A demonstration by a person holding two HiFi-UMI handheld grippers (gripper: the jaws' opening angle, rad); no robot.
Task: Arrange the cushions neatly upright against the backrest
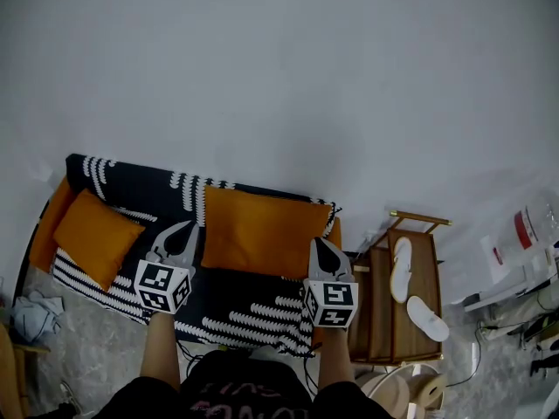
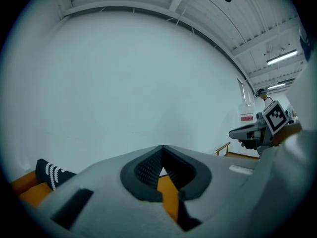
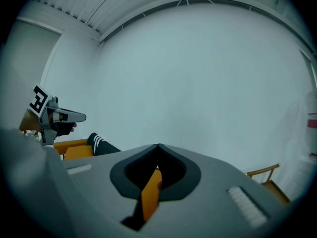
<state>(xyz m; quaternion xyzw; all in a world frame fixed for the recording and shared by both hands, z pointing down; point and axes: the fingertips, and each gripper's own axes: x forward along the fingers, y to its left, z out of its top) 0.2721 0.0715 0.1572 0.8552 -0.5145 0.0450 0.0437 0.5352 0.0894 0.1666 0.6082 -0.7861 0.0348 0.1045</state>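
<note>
A large orange cushion (image 1: 262, 231) stands upright against the backrest in the middle of a sofa (image 1: 113, 177) draped in a black-and-white throw. A smaller orange cushion (image 1: 94, 234) leans at the sofa's left end. My left gripper (image 1: 181, 232) hangs shut just left of the large cushion, apart from it. My right gripper (image 1: 320, 248) is shut in front of that cushion's right edge. In the left gripper view the left gripper (image 2: 162, 151) has its jaws together, with orange showing behind them; the right gripper (image 3: 158, 148) looks the same in its own view. Nothing is seen pinched.
A wooden side rack (image 1: 381, 312) stands right of the sofa with two white slippers (image 1: 402, 269) on it. A bundled cloth (image 1: 31, 314) lies on the floor at the left. Bottles and cables (image 1: 524, 234) crowd the far right. A plain white wall rises behind the sofa.
</note>
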